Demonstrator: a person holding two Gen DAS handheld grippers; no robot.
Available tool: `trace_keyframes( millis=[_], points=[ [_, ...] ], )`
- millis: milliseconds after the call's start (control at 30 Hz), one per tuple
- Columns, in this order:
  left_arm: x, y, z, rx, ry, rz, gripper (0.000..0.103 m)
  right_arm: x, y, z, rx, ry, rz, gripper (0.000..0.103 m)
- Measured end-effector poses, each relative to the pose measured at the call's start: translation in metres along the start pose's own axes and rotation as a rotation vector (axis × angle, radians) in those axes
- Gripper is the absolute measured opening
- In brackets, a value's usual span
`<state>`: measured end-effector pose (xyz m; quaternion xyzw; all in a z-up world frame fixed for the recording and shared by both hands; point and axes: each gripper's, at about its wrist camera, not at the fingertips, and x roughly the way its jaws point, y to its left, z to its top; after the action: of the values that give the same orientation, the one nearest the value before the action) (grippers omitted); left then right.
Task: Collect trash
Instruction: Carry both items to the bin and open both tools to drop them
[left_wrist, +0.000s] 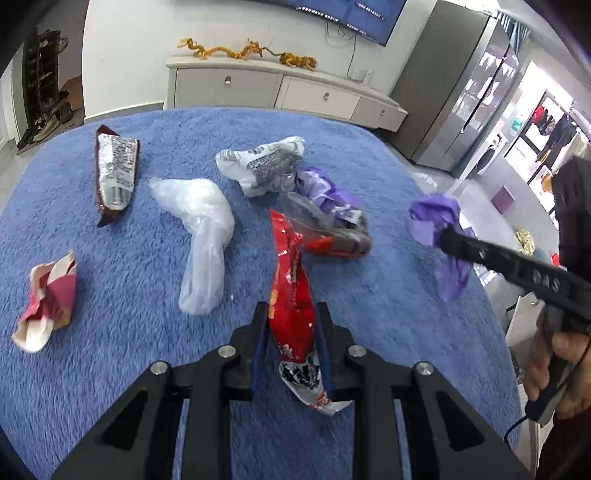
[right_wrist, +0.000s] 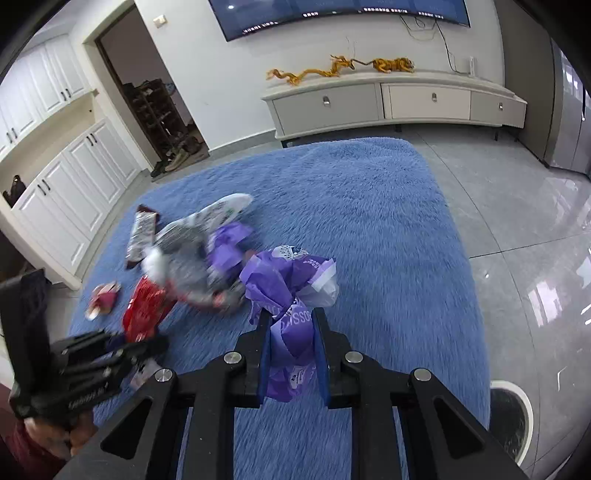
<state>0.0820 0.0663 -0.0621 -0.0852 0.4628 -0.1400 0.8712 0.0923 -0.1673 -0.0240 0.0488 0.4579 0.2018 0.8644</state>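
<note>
Left gripper (left_wrist: 291, 321): fingers were pinching a long red snack wrapper (left_wrist: 291, 295), which hung between them with its torn white end poking out near the camera.

Right gripper (right_wrist: 291, 325): fingers were clamped on a crumpled purple wrapper (right_wrist: 284, 288), held up off the rug. From the left wrist view you could see that same purple wad (left_wrist: 439, 229) at the tip of the right gripper (left_wrist: 448, 236), out past the rug's right edge.

Rug: a fluffy blue rug (left_wrist: 110, 369) on a grey tiled floor (right_wrist: 517, 221), with all the leftover trash on it.

Pile in the middle: a white printed bag (left_wrist: 266, 162), another purple wrapper (left_wrist: 325, 188) and a clear bag with red stuff in it (left_wrist: 332, 236), all touching and overlapping. Kinda blurry, so hard to tell what was on top of what.

Loose bits: a clear plastic bag (left_wrist: 203, 236) lay just left of the pile, a dark red and silver wrapper (left_wrist: 116, 173) lay further left toward the far edge, and a scrunched pink and cream paper (left_wrist: 48, 299) sat on its own near the left edge.

Background: a white TV cabinet (right_wrist: 395, 103) against the wall with golden dragon figurines (right_wrist: 343, 68) on top, and a TV (right_wrist: 343, 11) above it.

Bottom right of the right wrist view: a round white-rimmed thing (right_wrist: 517, 424) on the floor beside the rug; couldn't tell what it was.
</note>
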Motion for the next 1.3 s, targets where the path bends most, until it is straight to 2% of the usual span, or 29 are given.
trace_keyframes(
  millis=[300, 433, 567, 900, 1067, 1300],
  points=[
    [-0.048, -0.028, -0.013, 0.068, -0.062, -0.015, 0.023, -0.056, 0.017, -0.044, 0.002, -0.050, 0.009, 0.019],
    [-0.064, -0.058, -0.010, 0.122, -0.084, -0.053, 0.023, -0.088, 0.003, -0.059, 0.048, -0.092, -0.034, 0.019],
    [-0.063, -0.089, -0.004, 0.167, -0.082, -0.097, 0.023, -0.116, -0.021, -0.073, 0.100, -0.130, -0.101, 0.019],
    [-0.019, -0.204, 0.007, 0.322, 0.001, -0.207, 0.023, -0.144, -0.133, -0.126, 0.312, -0.109, -0.334, 0.019],
    [0.027, -0.266, 0.009, 0.394, 0.096, -0.239, 0.023, -0.139, -0.186, -0.152, 0.427, -0.068, -0.350, 0.019],
    [0.097, -0.322, -0.006, 0.438, 0.225, -0.221, 0.024, -0.113, -0.224, -0.171, 0.499, -0.014, -0.330, 0.023]
  ],
)
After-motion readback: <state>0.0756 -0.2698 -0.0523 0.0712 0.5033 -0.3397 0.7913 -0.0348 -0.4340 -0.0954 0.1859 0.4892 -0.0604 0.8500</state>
